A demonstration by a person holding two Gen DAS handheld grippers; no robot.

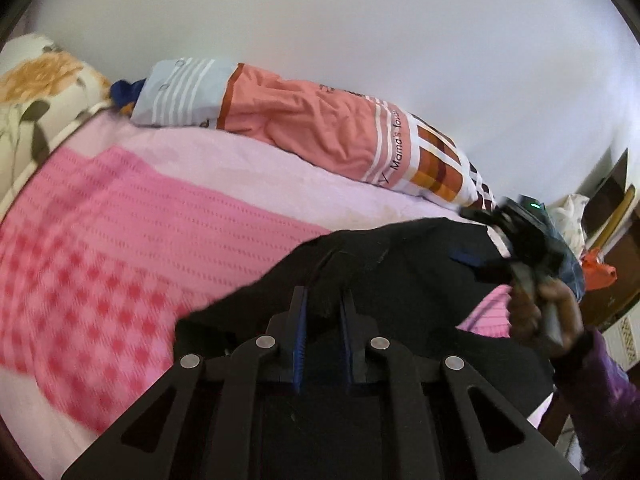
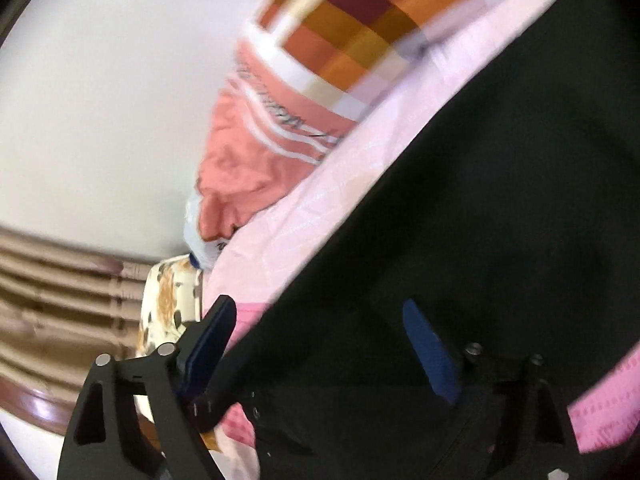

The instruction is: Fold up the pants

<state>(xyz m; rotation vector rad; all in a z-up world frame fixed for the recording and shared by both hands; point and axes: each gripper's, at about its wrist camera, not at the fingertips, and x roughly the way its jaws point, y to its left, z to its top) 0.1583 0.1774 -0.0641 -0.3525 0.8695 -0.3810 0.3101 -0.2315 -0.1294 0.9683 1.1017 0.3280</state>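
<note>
The black pants (image 1: 400,276) lie bunched on the pink bed cover (image 1: 120,240). My left gripper (image 1: 323,305) is shut on a raised fold of the pants, black cloth pinched between its blue pads. At the right of the left wrist view a hand (image 1: 536,312) holds my right gripper (image 1: 470,236) over the far edge of the pants. In the right wrist view the right gripper (image 2: 320,316) stands open, tilted, its fingers (image 2: 420,328) wide apart. The edge of the pants (image 2: 480,200) runs between the fingers, and the pads do not press on it.
A rolled orange and checked quilt (image 1: 320,120) lies along the white wall (image 1: 360,20). A floral pillow (image 1: 36,92) sits at the bed's head by a wooden headboard (image 2: 60,300). Wooden furniture (image 1: 616,240) with clothes stands at the right.
</note>
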